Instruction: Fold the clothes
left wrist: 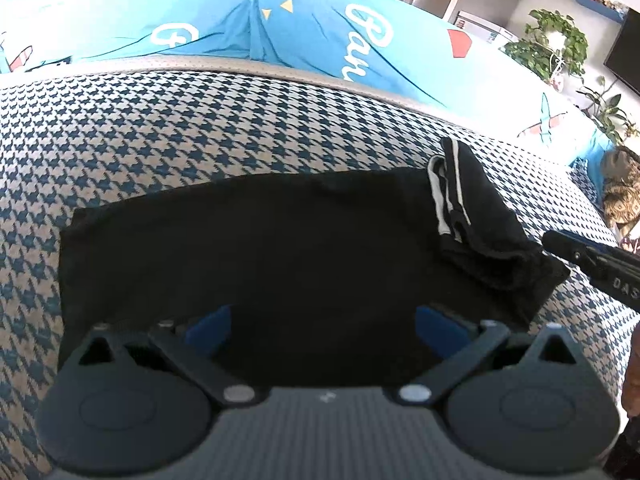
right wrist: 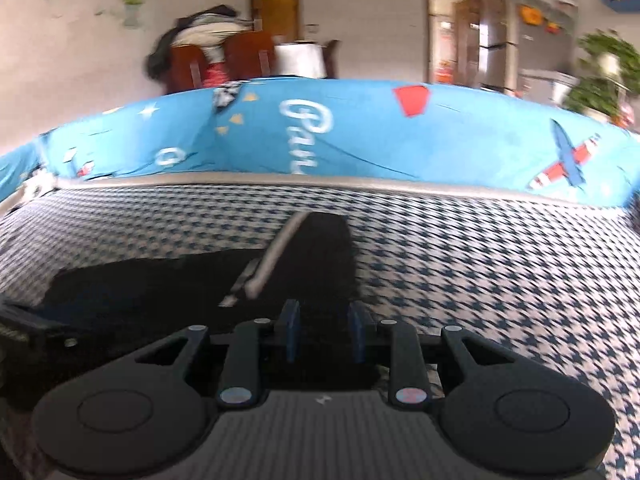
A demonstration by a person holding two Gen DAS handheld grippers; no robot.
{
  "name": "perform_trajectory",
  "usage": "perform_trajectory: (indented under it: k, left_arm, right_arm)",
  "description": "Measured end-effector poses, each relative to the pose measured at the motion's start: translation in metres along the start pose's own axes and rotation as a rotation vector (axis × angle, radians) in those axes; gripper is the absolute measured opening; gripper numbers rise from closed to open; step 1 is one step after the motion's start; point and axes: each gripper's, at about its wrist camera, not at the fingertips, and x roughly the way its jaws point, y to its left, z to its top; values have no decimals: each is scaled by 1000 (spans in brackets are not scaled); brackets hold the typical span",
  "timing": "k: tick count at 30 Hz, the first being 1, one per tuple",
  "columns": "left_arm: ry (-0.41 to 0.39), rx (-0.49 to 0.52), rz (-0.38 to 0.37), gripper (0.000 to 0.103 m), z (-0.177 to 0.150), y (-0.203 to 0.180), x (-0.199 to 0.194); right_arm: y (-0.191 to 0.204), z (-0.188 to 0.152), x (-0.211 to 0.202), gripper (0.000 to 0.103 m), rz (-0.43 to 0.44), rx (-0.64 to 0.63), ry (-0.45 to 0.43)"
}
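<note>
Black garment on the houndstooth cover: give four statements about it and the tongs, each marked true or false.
1. The black garment lies on a houndstooth cover. True.
2. The left tongs are shut on cloth. False: they are wide open above the garment.
3. The garment's white-striped end is bunched at its right side. True.
4. The backrest cover behind is plain red. False: it is blue with white lettering.
</note>
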Motion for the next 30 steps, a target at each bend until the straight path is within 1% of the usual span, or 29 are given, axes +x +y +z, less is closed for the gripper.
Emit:
perform_trajectory:
  k: [3,5,11,15,23,29,30]
  left_arm:
    - [-4,-12,6,103,0,4,-1]
    - [-2,-14,7,103,0,5,-1]
    - [2,-19,9,103,-1,8,-1]
    - [5,-18,22,103,-2,11,-1]
    - [-11,-37,45,103,-5,26,-9]
    - [-41,-63,54,103,-10,40,-24]
    - [-46,-67,55,103,-11,42,-27]
  right_arm:
    - [-7,0,5,27,-49,48,16]
    - [-11,-1,6,27,-44,85,24]
    - [-4,-12,8,27,-45,53,93]
    - [3,-25,11,27,-74,20,133]
    - [4,-31,7,29,-89,41,121]
    - [11,-31,-9,29,-133,48,61]
    - [13,-32,-13,29,-138,49,39]
